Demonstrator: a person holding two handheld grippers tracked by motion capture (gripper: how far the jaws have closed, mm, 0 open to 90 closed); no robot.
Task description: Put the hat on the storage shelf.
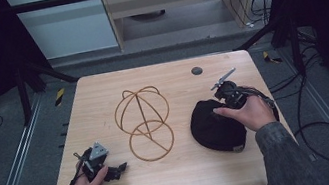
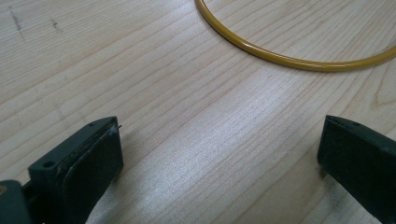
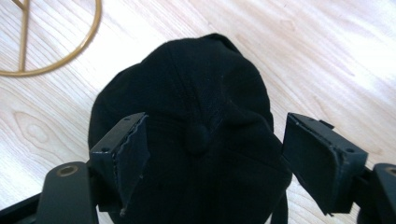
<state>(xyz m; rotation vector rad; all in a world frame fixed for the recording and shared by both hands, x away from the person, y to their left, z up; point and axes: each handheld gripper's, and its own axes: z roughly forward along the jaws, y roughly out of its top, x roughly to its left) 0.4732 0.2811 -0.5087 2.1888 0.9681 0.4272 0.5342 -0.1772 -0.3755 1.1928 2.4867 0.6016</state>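
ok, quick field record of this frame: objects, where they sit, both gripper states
surface: wooden table
cap: black cap, right side of table, top button facing the right gripper view
stand: gold wire hat stand, table centre, apart from the cap
right gripper: over the cap's crown, jaws either side of the button, pads not pressing
left gripper: low over bare wood at front left, jaws wide, nothing between them
contact: none evident

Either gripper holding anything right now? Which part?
Nothing held. Right gripper straddles the black cap at its crown, pads not pressing. Left gripper open over bare table.
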